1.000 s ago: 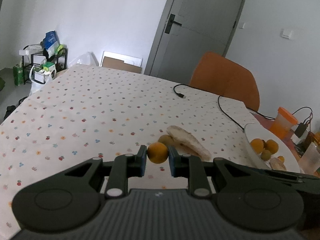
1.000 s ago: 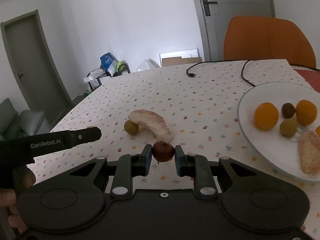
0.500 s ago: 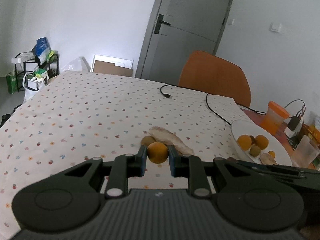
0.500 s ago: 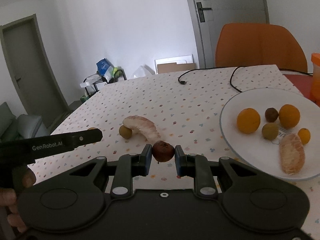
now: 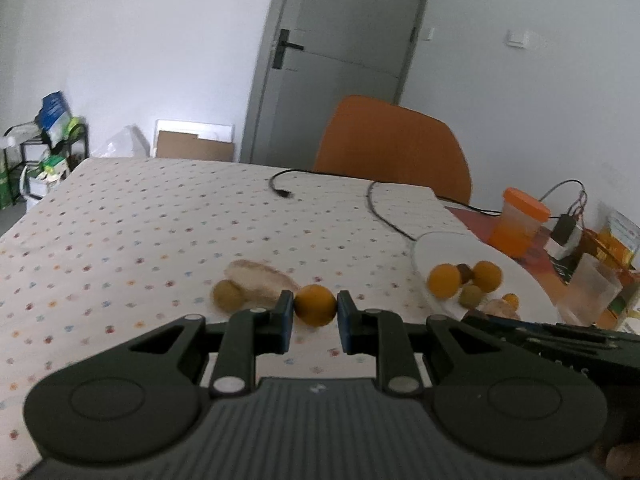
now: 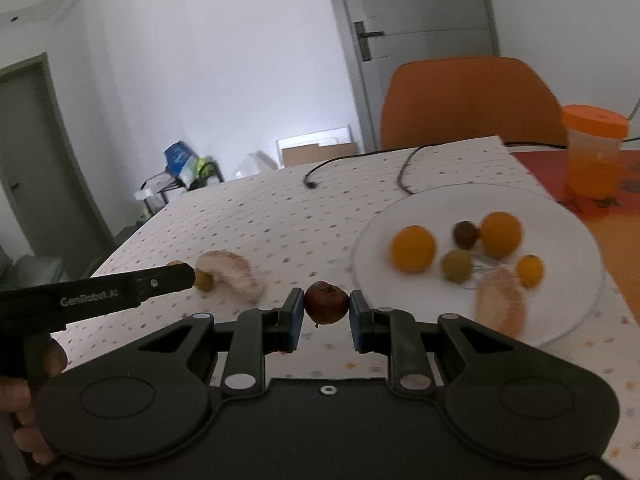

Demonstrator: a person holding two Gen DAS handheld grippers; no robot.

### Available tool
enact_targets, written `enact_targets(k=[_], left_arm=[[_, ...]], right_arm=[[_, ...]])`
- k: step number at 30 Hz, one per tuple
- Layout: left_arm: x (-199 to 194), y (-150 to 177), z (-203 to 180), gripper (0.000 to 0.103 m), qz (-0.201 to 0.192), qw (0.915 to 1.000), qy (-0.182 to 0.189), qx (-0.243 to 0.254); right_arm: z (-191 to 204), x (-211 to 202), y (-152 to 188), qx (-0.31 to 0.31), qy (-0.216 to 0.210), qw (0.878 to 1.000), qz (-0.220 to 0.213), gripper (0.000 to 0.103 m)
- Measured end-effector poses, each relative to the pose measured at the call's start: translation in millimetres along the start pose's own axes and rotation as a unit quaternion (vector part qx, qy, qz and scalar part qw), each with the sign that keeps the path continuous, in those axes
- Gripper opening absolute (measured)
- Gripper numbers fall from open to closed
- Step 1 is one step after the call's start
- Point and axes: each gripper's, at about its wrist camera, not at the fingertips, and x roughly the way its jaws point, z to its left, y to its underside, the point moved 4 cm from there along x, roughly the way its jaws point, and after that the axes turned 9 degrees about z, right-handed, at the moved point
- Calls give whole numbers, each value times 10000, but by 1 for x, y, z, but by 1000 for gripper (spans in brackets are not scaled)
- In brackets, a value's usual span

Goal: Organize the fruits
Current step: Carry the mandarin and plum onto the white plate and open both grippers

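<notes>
Dotted cloth covers the worktop (image 6: 260, 216); pomelo segment (image 6: 234, 274) and green fruit (image 5: 227, 295) touch mid-worktop, white plate (image 6: 560, 216) by the right edge, black cable (image 5: 380, 210) near the far edge.

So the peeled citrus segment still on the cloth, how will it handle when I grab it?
The peeled segment looks pithy and membrane-skinned, so probably soft: a firm pinch may crush or tear it. Its long curved shape suggests it won't roll, unlike the round green fruit touching it, which a nudge could send off. It may sag if gripped at one end; mid-body seems safer.

home dining room | patterned tablecloth (image 5: 160, 216) | orange chair (image 5: 394, 148) | door (image 5: 344, 60) (grey)
</notes>
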Motion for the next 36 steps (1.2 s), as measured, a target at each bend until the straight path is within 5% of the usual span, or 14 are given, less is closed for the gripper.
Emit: enact_targets(k=[29, 31, 33, 36], left_arm=[[50, -4, -97, 22, 222, 9960, 540, 683], [53, -3, -101, 22, 258, 9955, 583, 698], [56, -3, -105, 22, 279, 9951, 601, 735], [60, -3, -110, 22, 307, 9946, 614, 779]], right_arm=[[-102, -29, 10, 767, 921, 9919, -422, 24], [-103, -29, 10, 752, 948, 9915, -470, 31], [-99, -32, 11, 642, 988, 9917, -515, 50], [-95, -33, 13, 518, 1025, 9917, -582, 55]])
